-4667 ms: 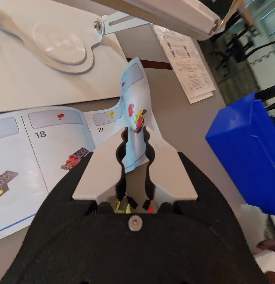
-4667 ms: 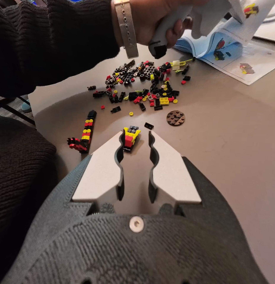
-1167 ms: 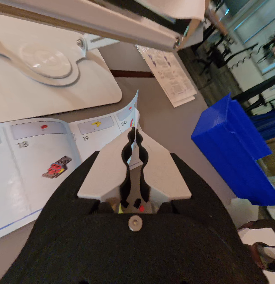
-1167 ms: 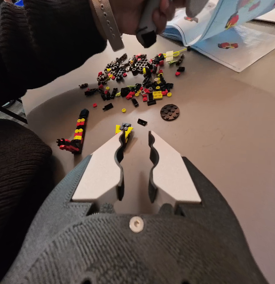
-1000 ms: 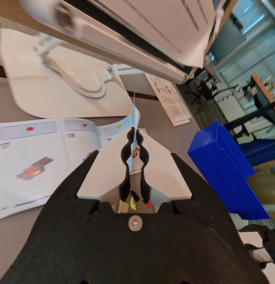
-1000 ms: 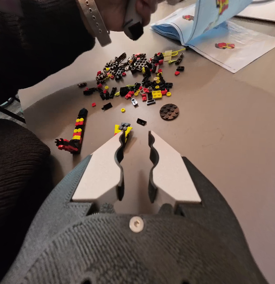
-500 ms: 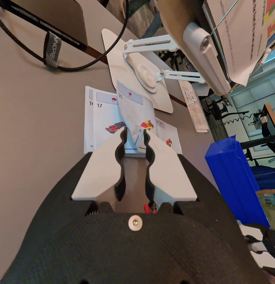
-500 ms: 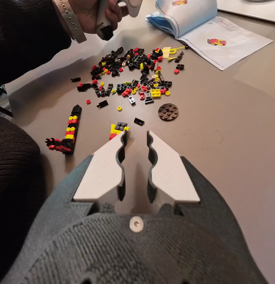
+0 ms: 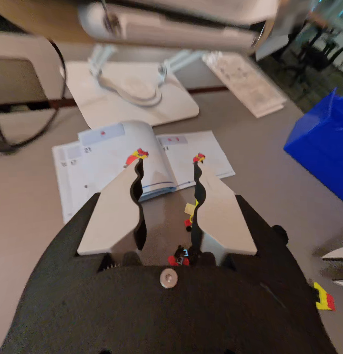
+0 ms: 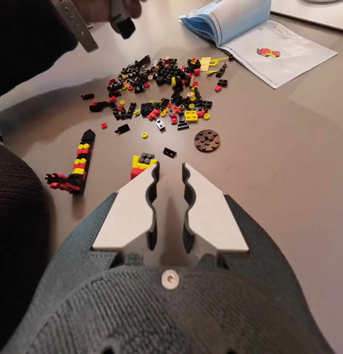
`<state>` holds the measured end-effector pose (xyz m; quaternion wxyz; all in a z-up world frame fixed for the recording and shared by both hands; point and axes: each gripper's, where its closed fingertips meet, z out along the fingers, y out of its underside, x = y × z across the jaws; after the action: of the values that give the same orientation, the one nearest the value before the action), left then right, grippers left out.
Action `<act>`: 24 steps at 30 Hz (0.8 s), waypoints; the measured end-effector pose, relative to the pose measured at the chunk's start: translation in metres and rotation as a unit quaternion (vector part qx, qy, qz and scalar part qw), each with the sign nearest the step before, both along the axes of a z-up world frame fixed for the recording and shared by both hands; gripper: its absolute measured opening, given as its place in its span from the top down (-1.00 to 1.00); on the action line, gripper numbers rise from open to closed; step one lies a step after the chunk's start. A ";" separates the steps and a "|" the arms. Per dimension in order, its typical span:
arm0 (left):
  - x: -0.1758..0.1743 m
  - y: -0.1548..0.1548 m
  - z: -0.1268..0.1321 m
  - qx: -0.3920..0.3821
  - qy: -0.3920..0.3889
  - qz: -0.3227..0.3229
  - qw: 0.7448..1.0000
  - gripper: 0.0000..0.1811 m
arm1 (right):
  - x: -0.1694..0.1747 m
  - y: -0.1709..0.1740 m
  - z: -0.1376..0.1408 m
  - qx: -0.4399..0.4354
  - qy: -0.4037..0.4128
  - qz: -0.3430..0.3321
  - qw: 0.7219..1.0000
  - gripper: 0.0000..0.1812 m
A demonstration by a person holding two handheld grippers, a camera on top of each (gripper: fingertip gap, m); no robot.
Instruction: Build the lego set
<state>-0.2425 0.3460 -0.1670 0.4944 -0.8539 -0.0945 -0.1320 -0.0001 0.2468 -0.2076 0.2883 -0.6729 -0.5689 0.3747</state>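
The black left gripper (image 9: 167, 162) hangs open and empty above the open pale-blue paper instruction booklet (image 9: 113, 164). The grey right gripper (image 10: 170, 165), jaws apart and empty, sits beside the small yellow, red and black brick assembly (image 10: 141, 163).

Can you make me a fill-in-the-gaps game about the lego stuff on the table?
1. The round brown studded lego plate lies ____ on the grey table.
2. The paper instruction booklet lies ____.
3. The left gripper has its jaws ____.
4. The storage bin at the table's right is ____.

Missing words: flat; open; open; blue
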 end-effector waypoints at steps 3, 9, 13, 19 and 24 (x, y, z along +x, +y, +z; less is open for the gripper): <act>-0.001 0.007 -0.039 -0.075 0.009 0.000 0.997 0.44 | 0.001 0.000 0.001 0.011 -0.001 0.002 1.000 0.75; -0.028 -0.004 -0.070 -0.139 0.104 0.036 0.984 0.46 | 0.003 0.003 0.002 0.014 0.000 -0.001 1.000 0.75; -0.043 -0.013 -0.069 -0.148 0.145 0.054 0.977 0.46 | 0.001 -0.001 0.000 0.002 0.000 0.006 1.000 0.75; -0.045 -0.015 -0.066 -0.144 0.154 0.056 0.976 0.47 | 0.001 -0.001 -0.001 0.001 -0.003 0.007 1.000 0.75; -0.011 0.008 -0.038 -0.065 0.134 -0.001 0.989 0.48 | 0.001 0.001 -0.001 -0.001 -0.002 0.003 1.000 0.75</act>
<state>-0.2536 0.3542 -0.2045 0.4457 -0.8944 -0.0353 -0.0108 0.0011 0.2475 -0.2089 0.2854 -0.6723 -0.5708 0.3752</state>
